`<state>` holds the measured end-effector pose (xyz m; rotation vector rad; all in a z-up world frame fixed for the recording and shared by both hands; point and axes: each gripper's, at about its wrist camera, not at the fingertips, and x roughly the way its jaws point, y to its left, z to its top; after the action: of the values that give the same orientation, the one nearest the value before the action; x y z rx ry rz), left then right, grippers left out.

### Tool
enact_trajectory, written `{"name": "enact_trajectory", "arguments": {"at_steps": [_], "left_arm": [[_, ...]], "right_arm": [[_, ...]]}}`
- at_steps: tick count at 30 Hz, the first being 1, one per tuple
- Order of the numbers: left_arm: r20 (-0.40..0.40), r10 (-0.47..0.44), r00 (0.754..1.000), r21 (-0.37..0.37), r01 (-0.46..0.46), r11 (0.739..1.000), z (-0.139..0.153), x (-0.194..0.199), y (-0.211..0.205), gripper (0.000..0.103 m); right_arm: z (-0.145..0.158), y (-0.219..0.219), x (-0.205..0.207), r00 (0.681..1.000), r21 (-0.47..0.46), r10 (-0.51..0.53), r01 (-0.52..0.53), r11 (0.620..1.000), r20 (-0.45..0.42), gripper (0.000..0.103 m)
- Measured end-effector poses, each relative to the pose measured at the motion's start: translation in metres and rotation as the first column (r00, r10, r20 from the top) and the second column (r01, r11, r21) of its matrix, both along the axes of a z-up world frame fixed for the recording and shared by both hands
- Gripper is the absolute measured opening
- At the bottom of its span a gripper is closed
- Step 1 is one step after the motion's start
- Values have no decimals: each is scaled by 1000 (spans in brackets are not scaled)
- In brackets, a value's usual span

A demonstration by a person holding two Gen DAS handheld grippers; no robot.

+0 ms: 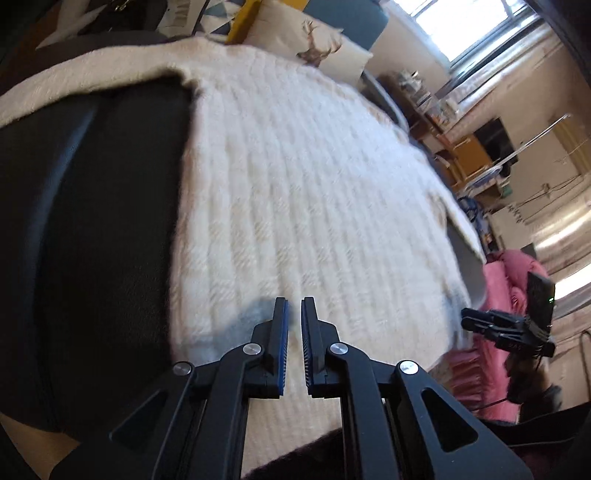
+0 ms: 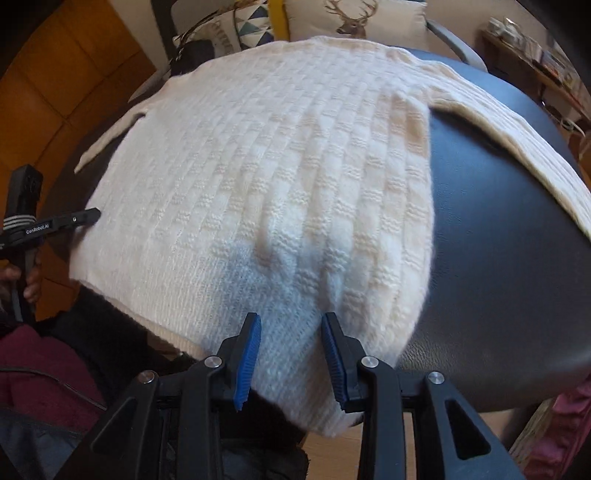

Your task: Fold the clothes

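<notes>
- Here a cream knitted sweater [image 2: 280, 177] lies spread flat over a dark, leather-like seat [image 2: 509, 258], its ribbed hem at the near edge of the seat
- One sleeve [image 2: 517, 147] stretches away across the dark surface at the right of the right wrist view; the other sleeve [image 2: 110, 144] hangs off the far left side
- The right gripper [image 2: 291, 354] is at the hem, its blue-padded fingers [image 2: 248, 365] standing apart with a strip of knit between them; the jaws are wide and are not pinching the cloth
- In the left wrist view that same gripper [image 1: 471, 320] shows small at the right edge of the sweater [image 1: 295, 192], with pink fabric [image 1: 506, 295] behind it
- The left gripper [image 1: 294, 332] hovers above the body of the sweater, its jaws almost together with only a narrow slit between the pads, and nothing held in that slit
- From the right wrist view the left gripper [image 2: 86, 216] appears at the left edge of the knit, its tip just beside the cloth; whether it touches cannot be told
- A hand [image 2: 31, 280] grips its handle low at the left
- A cushion with a deer print [image 2: 354, 18] stands behind the sweater, next to a cushion with a triangle pattern [image 2: 251, 26]
- A bright window [image 1: 469, 26] fills the upper right of the left wrist view
</notes>
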<state>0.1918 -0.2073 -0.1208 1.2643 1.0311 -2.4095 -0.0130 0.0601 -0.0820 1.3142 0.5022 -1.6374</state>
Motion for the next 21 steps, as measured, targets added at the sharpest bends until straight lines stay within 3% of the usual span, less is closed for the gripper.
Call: {"name": "enact_trajectory", "arguments": {"at_steps": [3, 6, 8, 10, 13, 15, 18, 21], "left_arm": [[2, -32, 999, -62, 32, 998, 8, -17, 4, 8], [89, -95, 992, -96, 103, 990, -6, -27, 15, 9], [119, -119, 986, -105, 132, 986, -9, -29, 17, 9], [113, -114, 987, -91, 125, 988, -6, -26, 13, 9], [36, -104, 994, -73, 107, 992, 6, -30, 10, 9], [-5, -138, 990, -85, 137, 987, 14, -46, 21, 9], [-49, -247, 968, -92, 242, 966, 18, -75, 50, 9], [63, -347, 936, -122, 353, 928, -4, -89, 77, 9]], "right_arm": [[6, 5, -9, 999, -46, -39, 40, 998, 18, 34], [12, 11, -18, 996, -91, -77, 81, 993, 38, 34], [-5, 11, -15, 997, 2, -70, 70, 998, 23, 33], [-2, 24, -19, 996, -3, -82, 82, 997, 24, 33], [6, 35, -28, 994, -2, -110, 110, 994, 13, 32], [14, 31, -34, 992, -54, -130, 130, 990, 2, 32], [22, 20, -43, 987, -102, -156, 152, 983, -39, 33], [-4, 0, -30, 987, -11, -124, 123, 992, -103, 33]]}}
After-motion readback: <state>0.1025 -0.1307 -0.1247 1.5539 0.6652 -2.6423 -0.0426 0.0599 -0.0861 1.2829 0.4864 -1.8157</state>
